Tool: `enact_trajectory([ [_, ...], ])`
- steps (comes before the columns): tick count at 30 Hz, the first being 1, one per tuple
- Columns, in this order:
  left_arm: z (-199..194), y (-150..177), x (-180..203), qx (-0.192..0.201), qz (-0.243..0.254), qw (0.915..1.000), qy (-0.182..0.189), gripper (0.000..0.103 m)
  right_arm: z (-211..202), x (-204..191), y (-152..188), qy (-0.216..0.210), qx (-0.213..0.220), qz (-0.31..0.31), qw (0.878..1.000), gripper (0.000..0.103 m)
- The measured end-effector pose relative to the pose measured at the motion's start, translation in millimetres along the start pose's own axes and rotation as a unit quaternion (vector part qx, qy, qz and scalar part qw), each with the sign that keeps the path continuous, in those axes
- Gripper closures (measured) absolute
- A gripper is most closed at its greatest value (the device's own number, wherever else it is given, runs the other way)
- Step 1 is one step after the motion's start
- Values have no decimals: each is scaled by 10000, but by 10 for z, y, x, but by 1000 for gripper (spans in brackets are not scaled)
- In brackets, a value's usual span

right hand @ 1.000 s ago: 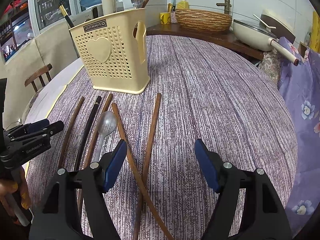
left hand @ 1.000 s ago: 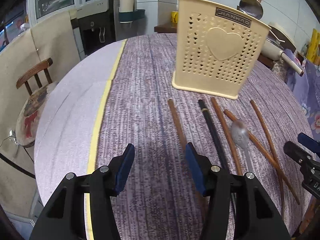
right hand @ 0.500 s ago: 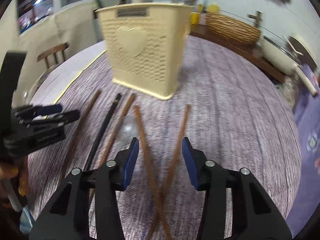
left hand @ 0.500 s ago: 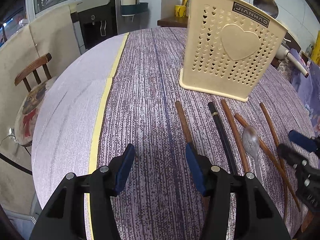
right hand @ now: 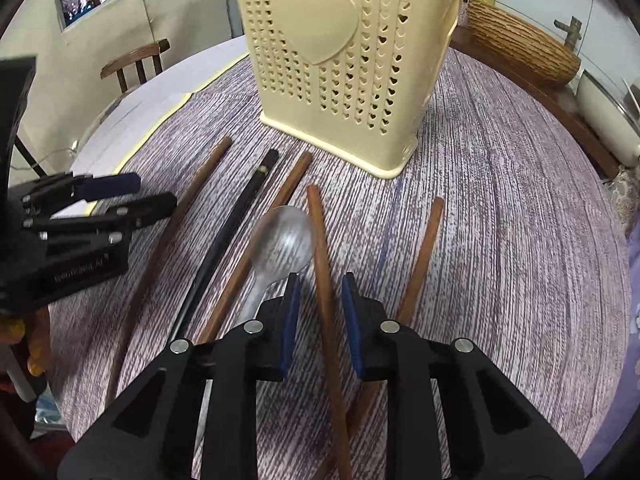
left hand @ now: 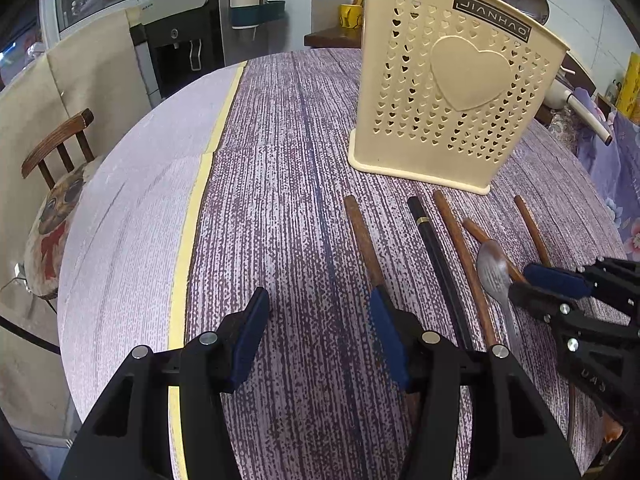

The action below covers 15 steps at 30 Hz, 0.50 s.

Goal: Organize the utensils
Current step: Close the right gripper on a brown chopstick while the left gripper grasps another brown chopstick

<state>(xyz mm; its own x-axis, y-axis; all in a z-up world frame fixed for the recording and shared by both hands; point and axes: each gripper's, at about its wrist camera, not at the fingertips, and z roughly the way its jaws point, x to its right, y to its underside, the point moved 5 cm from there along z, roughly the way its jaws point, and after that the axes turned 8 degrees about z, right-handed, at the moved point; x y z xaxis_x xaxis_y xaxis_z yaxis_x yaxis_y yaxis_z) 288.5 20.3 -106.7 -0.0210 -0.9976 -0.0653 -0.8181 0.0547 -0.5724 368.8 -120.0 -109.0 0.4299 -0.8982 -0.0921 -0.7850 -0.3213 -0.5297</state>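
Note:
A cream utensil holder (left hand: 460, 92) (right hand: 332, 60) with heart holes stands upright on the purple tablecloth. In front of it lie several brown chopsticks, one black chopstick (left hand: 436, 248) (right hand: 240, 216) and a metal spoon (left hand: 494, 268) (right hand: 284, 240). My right gripper (right hand: 321, 282) (left hand: 532, 286) is low over them, jaws closing around a brown chopstick (right hand: 320, 240). A small gap still shows on each side of that chopstick. My left gripper (left hand: 316, 306) (right hand: 152, 194) is open with nothing between its fingers. The leftmost brown chopstick (left hand: 360, 236) runs under its right finger.
A yellow tape line (left hand: 192, 216) runs along the cloth's left side, near the round table's edge. A wooden chair (left hand: 60, 140) and a water dispenser (left hand: 180, 48) stand beyond. A woven basket (right hand: 520, 52) and a pan (right hand: 604, 116) sit on the counter behind.
My right gripper has moved closer to the holder and rolled, and its jaws have narrowed from wide open to just around one brown chopstick. The left gripper has stayed almost still.

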Motion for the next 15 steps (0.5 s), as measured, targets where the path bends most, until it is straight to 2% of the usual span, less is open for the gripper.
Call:
enact_trajectory([
  [11, 180, -251, 52, -206, 132, 9997, -91, 51, 163, -38, -294, 115, -71, -5, 9999, 80],
  [15, 185, -302, 88, -268, 31, 9996, 110, 52, 194, -44, -348, 134, -97, 28, 9999, 81],
])
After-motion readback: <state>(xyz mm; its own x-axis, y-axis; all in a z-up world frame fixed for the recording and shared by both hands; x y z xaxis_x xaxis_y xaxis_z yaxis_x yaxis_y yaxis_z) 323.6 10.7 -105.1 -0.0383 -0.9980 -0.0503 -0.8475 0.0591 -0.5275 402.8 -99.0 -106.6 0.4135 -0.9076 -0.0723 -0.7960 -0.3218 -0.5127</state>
